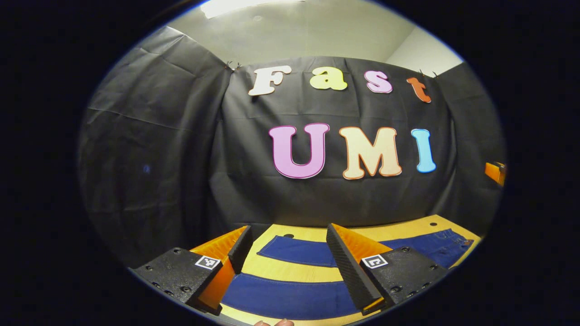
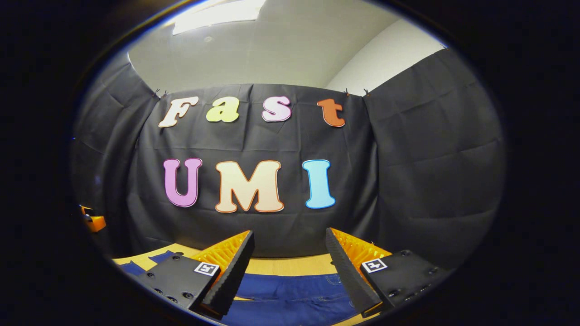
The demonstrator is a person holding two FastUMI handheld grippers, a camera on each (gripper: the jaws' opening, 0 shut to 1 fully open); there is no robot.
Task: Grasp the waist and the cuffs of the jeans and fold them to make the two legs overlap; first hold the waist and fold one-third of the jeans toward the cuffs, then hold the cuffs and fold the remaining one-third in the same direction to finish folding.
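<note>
Black-cloth booth, yellow table point(image 1: 290, 270). Jeans point(image 1: 290, 296) flat on table, legs apart, waist toward right. Left gripper point(image 1: 290, 253) above legs, jaws wide, empty. Right gripper point(image 2: 290, 260) above waist end, jaws wide, empty

A yellow wooden bench point(image 1: 290, 270) carries a pair of dark blue jeans point(image 1: 290, 296) lying flat and unfolded on its top. In the left gripper view, the two legs stretch out as separate bands ahead of the left hand-held gripper point(image 1: 290, 253), one nearer and one farther, with a strip of bare bench between them. The waist end lies off to that hand-held gripper's right. In the right gripper view, the bench point(image 2: 290, 265) shows beyond the jeans point(image 2: 290, 296), whose blue denim lies below the right hand-held gripper point(image 2: 290, 256).
</note>
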